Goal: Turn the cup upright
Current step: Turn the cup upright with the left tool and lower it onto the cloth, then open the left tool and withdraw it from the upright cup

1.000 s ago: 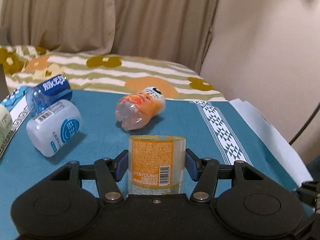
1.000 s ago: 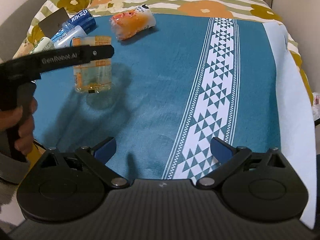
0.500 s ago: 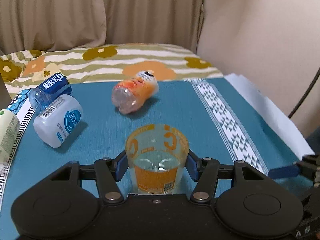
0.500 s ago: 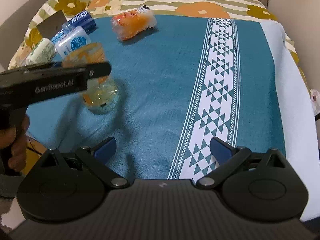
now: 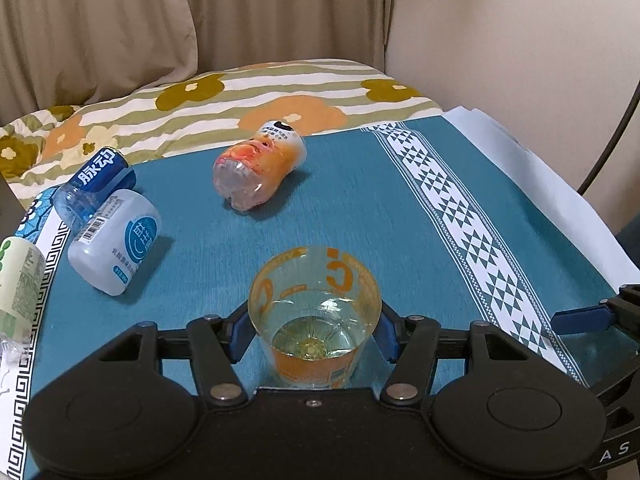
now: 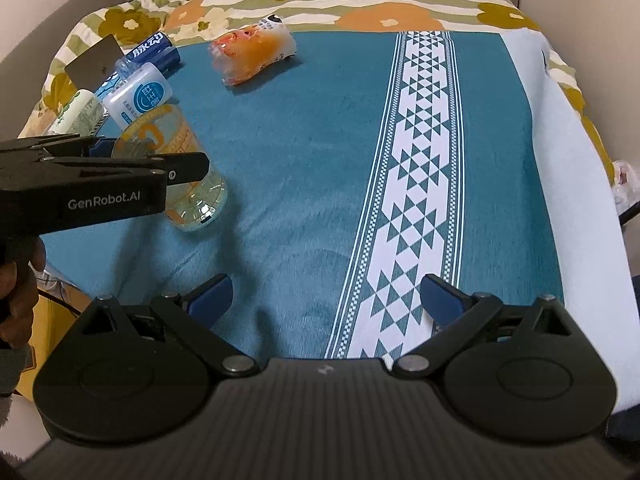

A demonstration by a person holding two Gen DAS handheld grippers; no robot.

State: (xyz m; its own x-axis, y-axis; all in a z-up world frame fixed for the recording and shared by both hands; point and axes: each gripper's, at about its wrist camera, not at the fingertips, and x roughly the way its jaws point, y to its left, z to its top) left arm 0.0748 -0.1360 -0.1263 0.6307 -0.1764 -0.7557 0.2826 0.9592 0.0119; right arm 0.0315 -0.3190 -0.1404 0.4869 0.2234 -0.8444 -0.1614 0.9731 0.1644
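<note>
The left claw [image 5: 314, 330] was clamped on the clear plastic cup with orange print [image 5: 314, 312], mouth tilted up, base near the teal woven cloth [image 6: 304, 168]. The right claw [image 6: 326, 300] hung with fingers spread wide, holding nothing, over the cloth's white triangle-patterned band [image 6: 416, 160].

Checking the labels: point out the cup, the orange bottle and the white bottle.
cup [image 5: 314, 280]: left wrist view, inner wall.
orange bottle [image 5: 260, 164]: left wrist view, side.
white bottle [image 5: 116, 242]: left wrist view, label.
</note>
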